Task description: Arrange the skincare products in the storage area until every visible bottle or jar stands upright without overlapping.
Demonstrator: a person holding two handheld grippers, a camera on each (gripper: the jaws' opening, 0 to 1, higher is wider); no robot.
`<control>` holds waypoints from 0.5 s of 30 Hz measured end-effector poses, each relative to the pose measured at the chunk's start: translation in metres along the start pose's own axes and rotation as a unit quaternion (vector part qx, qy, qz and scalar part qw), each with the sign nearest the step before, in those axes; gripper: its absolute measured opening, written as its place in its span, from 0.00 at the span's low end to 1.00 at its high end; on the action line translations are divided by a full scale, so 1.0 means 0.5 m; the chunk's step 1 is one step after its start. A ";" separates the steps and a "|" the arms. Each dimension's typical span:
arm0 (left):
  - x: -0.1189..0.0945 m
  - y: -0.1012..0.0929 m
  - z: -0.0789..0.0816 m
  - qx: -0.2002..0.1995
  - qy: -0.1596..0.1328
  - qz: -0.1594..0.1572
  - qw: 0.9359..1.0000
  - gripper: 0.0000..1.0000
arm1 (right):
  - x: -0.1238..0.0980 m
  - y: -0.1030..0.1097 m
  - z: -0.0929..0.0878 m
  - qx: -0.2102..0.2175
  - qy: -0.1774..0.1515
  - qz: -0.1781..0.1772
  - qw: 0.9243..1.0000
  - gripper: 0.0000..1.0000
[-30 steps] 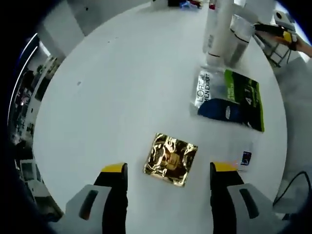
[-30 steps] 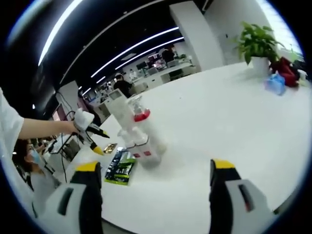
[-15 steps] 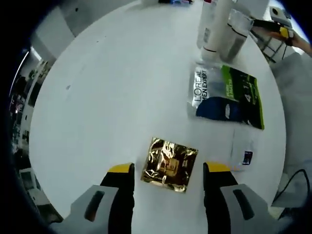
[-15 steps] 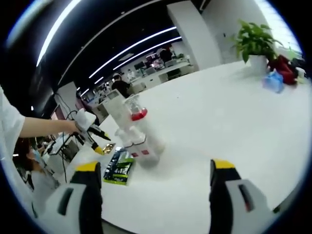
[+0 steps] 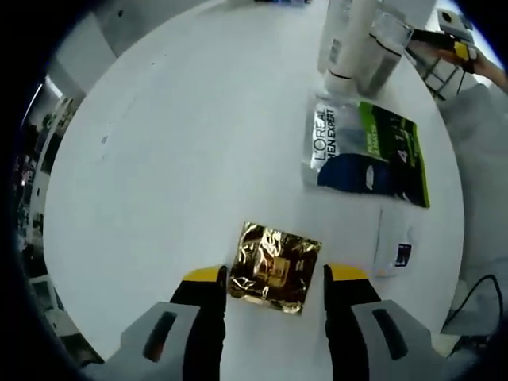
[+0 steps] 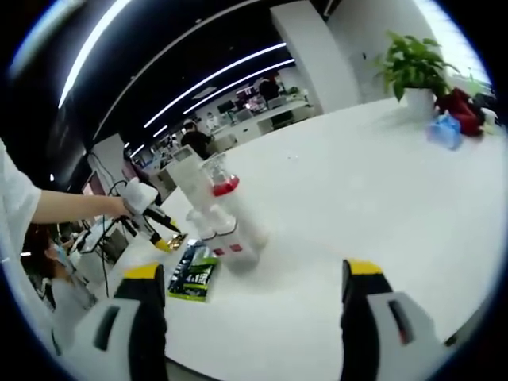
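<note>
In the left gripper view, the left gripper [image 5: 272,278] hung over the white surface [image 5: 198,143] with its 2 yellow-tipped jaws set narrowly on either side of a gold foil sachet [image 5: 275,267], which lay flat; whether the jaws pressed its edges could not be told. Beyond it lay a flat L'Oreal Men Expert packet [image 5: 367,155] in green, blue and clear, and just beside the gold sachet, to its right, a small white sachet [image 5: 395,252] with a dark mark. At the far end of the packet stood a cluster of upright white bottles [image 5: 355,40], close together.

In the right gripper view, the right gripper [image 6: 252,282] was held above the surface with its jaws wide apart and nothing between them. Ahead stood the same bottles, one clear with a red collar [image 6: 223,184], the green packet lying near their base. A person's hand [image 6: 119,207] held the left gripper down at the far edge. A potted plant [image 6: 414,70] stood well apart at the surface's far end.
</note>
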State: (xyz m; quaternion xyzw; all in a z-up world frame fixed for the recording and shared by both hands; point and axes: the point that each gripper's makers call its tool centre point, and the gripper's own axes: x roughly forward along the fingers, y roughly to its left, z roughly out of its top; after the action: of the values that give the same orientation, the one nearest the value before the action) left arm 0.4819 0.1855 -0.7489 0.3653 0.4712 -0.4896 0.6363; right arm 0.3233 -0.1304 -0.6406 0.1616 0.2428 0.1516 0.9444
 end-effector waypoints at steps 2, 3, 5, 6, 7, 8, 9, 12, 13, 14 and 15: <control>0.000 0.000 0.002 -0.001 -0.001 0.000 1.000 0.40 | 0.001 0.001 0.001 0.000 0.000 0.001 1.000 0.93; -0.001 0.001 0.005 -0.001 -0.005 -0.001 1.000 0.38 | 0.001 0.001 0.001 0.000 0.000 0.001 1.000 0.93; -0.002 0.002 0.005 -0.007 -0.004 -0.001 1.000 0.38 | 0.001 0.001 0.001 0.000 0.000 0.001 1.000 0.93; -0.003 0.001 0.006 -0.008 -0.004 -0.001 1.000 0.37 | 0.002 0.001 0.002 0.000 -0.001 0.001 1.000 0.93; -0.005 0.001 0.009 -0.012 -0.008 -0.002 1.000 0.34 | 0.002 0.001 0.002 0.000 -0.001 0.001 1.000 0.93; -0.006 0.000 0.010 -0.017 -0.011 -0.005 1.000 0.25 | 0.002 0.000 0.002 0.000 -0.001 0.001 1.000 0.93; -0.009 0.000 0.016 -0.014 -0.020 -0.005 1.000 0.23 | 0.001 0.000 0.002 0.000 -0.001 0.001 1.000 0.93; -0.011 -0.001 0.013 -0.019 -0.018 -0.002 1.000 0.19 | 0.001 0.001 0.003 0.000 -0.001 0.001 1.000 0.93; -0.012 -0.002 0.013 -0.018 -0.019 -0.001 1.000 0.20 | 0.000 0.001 0.003 0.000 -0.002 0.001 1.000 0.93; -0.012 -0.002 0.013 -0.018 -0.019 -0.001 1.000 0.20 | 0.000 0.002 0.003 -0.001 -0.002 0.001 1.000 0.93; -0.013 -0.003 0.013 -0.018 -0.019 -0.001 1.000 0.20 | 0.000 0.002 0.003 -0.001 -0.002 0.001 1.000 0.93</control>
State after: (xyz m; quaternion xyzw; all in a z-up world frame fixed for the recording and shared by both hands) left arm 0.4816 0.1809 -0.7411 0.3444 0.4678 -0.4884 0.6512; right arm 0.3238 -0.1298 -0.6387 0.1613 0.2411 0.1525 0.9448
